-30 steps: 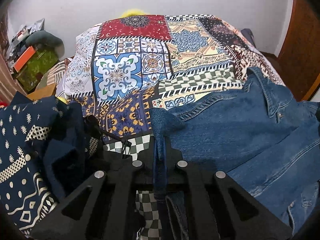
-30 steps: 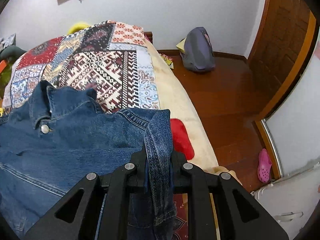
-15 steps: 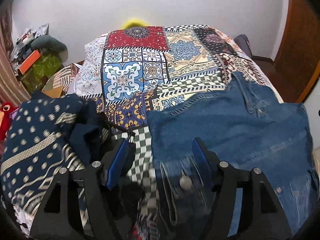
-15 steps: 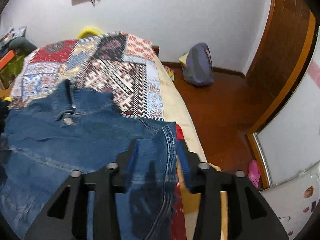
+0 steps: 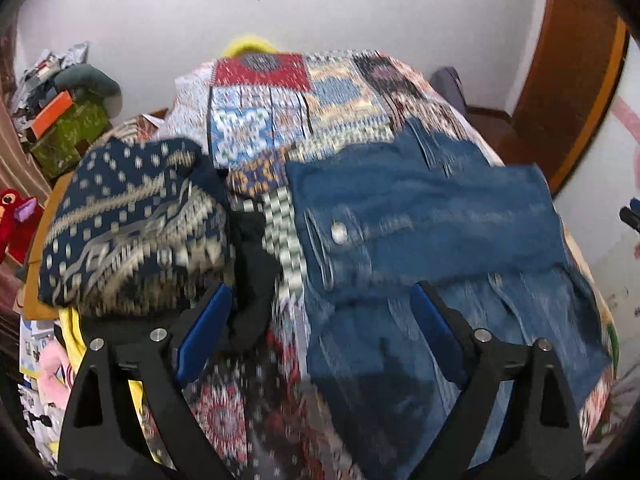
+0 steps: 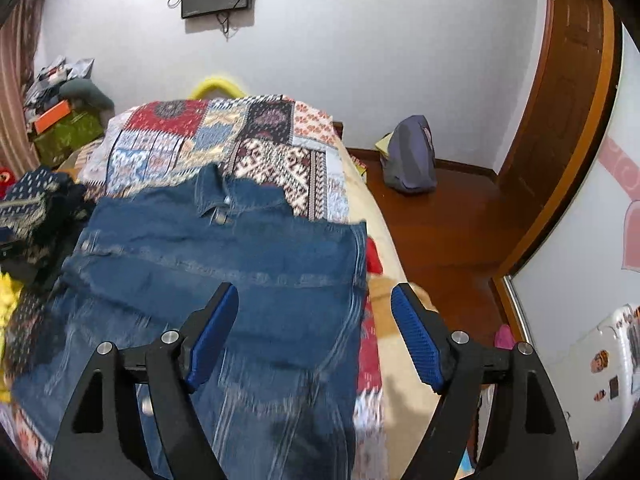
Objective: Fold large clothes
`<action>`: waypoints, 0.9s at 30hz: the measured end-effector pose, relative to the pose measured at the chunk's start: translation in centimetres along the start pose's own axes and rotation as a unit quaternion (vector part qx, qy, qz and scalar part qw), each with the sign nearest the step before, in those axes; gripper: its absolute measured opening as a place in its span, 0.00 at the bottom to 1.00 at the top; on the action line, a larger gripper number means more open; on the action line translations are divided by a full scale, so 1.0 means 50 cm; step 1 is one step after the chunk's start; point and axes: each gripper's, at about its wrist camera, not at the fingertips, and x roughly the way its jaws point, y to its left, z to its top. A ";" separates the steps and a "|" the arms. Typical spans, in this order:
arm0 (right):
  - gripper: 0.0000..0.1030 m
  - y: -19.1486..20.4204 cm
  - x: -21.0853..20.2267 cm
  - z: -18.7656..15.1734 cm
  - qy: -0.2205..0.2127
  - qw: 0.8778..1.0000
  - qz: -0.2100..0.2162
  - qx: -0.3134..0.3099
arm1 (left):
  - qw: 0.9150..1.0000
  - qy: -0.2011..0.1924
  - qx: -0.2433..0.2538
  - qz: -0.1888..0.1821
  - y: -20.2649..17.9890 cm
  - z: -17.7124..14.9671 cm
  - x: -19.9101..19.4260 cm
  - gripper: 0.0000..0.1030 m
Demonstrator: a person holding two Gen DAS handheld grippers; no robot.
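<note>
A blue denim jacket lies flat on the patchwork bedspread, collar toward the far wall, its sides folded inward. My left gripper hovers above the jacket's near left edge, jaws opening, blue pads well apart and nothing pressed between them. In the right wrist view the same denim jacket fills the lower left. My right gripper hangs over its right edge, jaws opening, holding nothing. Both views are motion-blurred.
A dark blue patterned garment lies heaped at the left of the bed, black cloth beside it. Boxes and clutter stand at the far left. A grey bag sits on the wooden floor to the right, near a wooden door.
Both grippers let go of the denim edges they pinched, spread their jaws and drew back and up from the jacket. The released edges now lie flat on the jacket.
</note>
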 end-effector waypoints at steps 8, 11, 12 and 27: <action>0.74 -0.007 0.000 -0.104 0.052 0.998 -0.020 0.008 | 0.997 0.066 -0.006 -0.038 0.002 -0.122 0.009 0.89; 0.74 -0.029 0.011 -0.162 0.077 0.996 -0.015 0.047 | 0.994 0.092 -0.018 -0.062 -0.002 -0.167 0.019 0.89; 0.74 -0.034 0.012 -0.179 0.085 0.995 -0.012 0.057 | 0.992 0.103 -0.024 -0.068 -0.004 -0.182 0.023 0.89; 0.73 -0.091 0.041 -0.351 0.162 0.972 0.064 0.156 | 0.970 0.152 -0.089 -0.166 -0.055 -0.297 0.037 0.89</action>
